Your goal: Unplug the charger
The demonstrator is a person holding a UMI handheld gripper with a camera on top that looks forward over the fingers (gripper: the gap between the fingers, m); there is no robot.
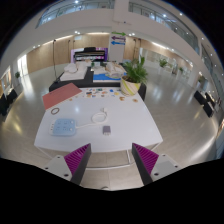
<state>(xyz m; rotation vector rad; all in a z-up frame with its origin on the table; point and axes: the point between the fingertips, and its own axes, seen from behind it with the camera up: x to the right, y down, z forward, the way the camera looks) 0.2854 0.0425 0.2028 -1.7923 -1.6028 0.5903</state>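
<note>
My gripper [112, 158] is open, its two magenta pads [77, 157] spread wide apart with nothing between them. It hovers over the near edge of a white table [130, 128]. On the table, beyond the fingers, lies a small white block [106, 129] that may be the charger, with a thin cable [99, 117] near it; I cannot tell whether it is plugged into anything.
A blue-lidded clear box [63, 127], a red folder [61, 95], a cable coil [55, 111], small round items [98, 93] and a potted plant [131, 77] are on the table. Dark chairs stand at both sides [207, 101]. Open floor surrounds the table.
</note>
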